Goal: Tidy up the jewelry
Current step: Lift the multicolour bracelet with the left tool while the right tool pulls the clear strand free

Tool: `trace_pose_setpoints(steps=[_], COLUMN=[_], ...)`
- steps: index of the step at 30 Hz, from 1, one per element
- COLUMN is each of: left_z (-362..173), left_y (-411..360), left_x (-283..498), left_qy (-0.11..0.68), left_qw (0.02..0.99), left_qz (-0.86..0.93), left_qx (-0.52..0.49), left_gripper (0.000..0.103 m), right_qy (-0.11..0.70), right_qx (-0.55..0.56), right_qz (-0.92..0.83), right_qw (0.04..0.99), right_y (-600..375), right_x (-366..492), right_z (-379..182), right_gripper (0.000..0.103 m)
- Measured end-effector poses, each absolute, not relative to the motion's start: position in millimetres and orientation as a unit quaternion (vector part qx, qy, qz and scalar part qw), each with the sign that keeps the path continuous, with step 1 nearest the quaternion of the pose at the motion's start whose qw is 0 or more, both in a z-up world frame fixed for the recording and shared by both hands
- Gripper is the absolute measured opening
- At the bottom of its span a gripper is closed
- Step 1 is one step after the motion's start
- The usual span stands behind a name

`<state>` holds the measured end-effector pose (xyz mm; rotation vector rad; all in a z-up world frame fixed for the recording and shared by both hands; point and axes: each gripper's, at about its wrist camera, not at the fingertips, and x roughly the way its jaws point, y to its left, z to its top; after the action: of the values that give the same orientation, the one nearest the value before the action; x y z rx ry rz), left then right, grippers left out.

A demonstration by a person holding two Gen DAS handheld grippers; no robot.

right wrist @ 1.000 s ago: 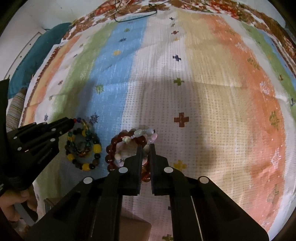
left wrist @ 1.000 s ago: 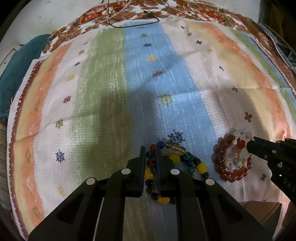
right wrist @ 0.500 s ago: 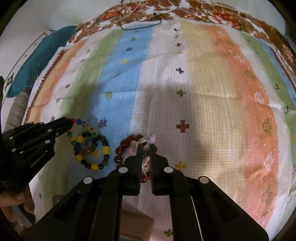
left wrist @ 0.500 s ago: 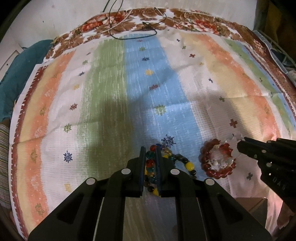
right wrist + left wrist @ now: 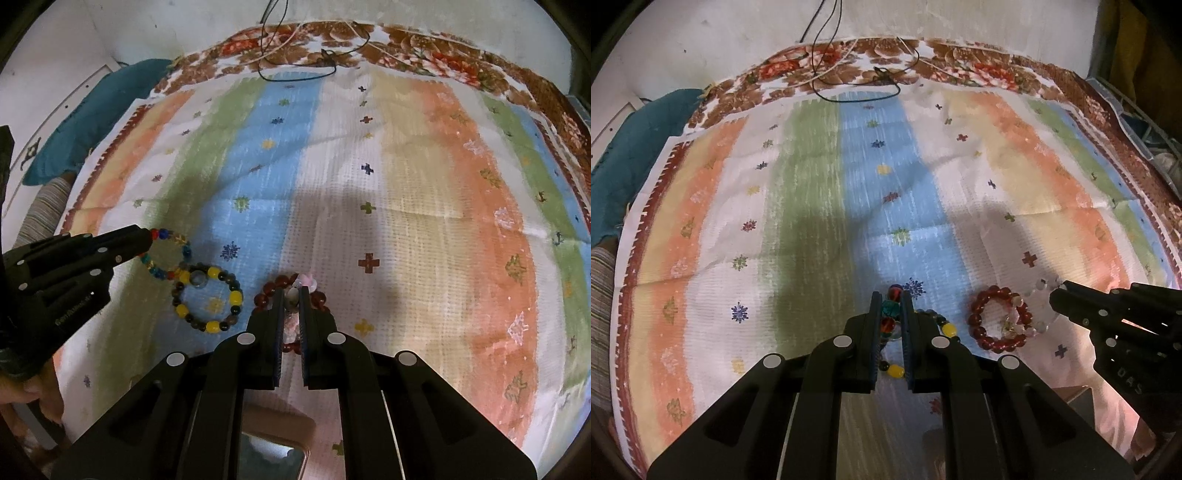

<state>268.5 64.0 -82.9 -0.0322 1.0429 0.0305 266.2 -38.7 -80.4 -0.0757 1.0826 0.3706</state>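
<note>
- Over the striped cloth (image 5: 820,206) I hold both tongs pointing steeply down at the beads near its front edge.
- Far left, past the cloth's edge, a teal cushion (image 5: 99,118) lies against the wall.
- My left tongs (image 5: 891,310) are clamped on the multicoloured bracelet (image 5: 166,254) — in the left wrist view red and teal beads sit squeezed between the two fingers, and from the right wrist view the strand hangs from the tip in an open loop on the blue stripe.
- Just right of that loop, touching it, the yellow-and-dark bracelet (image 5: 210,299) lies flat in a ring, with a small grey ring (image 5: 197,277) on its upper edge.
- Next comes the dark red bracelet (image 5: 993,321), lying on the white stripe, near the yellow-and-dark one but apart from it.
- My right tongs (image 5: 292,295) are clamped on the pale pink-and-white bracelet (image 5: 1027,314) — a pink bead shows at the fingertips, and the pale strand runs from the tip across the red ring.
- At the back of the cloth, a black cord (image 5: 849,77) curls over the brown flowered border.
- Near me, below the right tongs, a small brown box (image 5: 273,443) shows a shiny top.
</note>
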Motion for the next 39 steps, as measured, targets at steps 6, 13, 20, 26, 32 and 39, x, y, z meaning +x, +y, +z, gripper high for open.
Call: trace_pose_setpoints(steps=[6, 13, 20, 26, 32, 39], left_z=[-77.9, -71.0, -63.7, -56.0, -47.7, -37.3], left_y=[63.9, 61.7, 54.7, 48.3, 45.4, 38.3], left_x=[263.0, 254.0, 246.9, 239.3, 229.4, 217.3], left_qy=[0.494, 0.489, 0.482, 0.473, 0.464, 0.453], left_qw=[0.869, 0.872, 0.876, 0.881, 0.885, 0.891], left_qz=[0.014, 0.017, 0.013, 0.013, 0.01, -0.002], left_qx=[-0.018, -0.021, -0.019, -0.012, -0.015, -0.015], left_gripper=[0.01, 0.01, 0.009, 0.009, 0.01, 0.01], right_qy=[0.509, 0.502, 0.479, 0.463, 0.455, 0.442], right_qx=[-0.033, -0.04, -0.068, -0.069, -0.069, -0.065], right_qz=[0.176, 0.176, 0.171, 0.17, 0.169, 0.166], right_qw=[0.842, 0.846, 0.858, 0.867, 0.872, 0.879], right_y=[-42.2, -42.6, -39.5, -42.2, -45.0, -49.9], right_x=[259.2, 249.6, 238.6, 231.0, 226.1, 216.8], right_z=[-75.7, -70.8, -57.8, -48.8, -43.5, -38.1], right_gripper=[0.008, 0.008, 0.008, 0.008, 0.008, 0.008])
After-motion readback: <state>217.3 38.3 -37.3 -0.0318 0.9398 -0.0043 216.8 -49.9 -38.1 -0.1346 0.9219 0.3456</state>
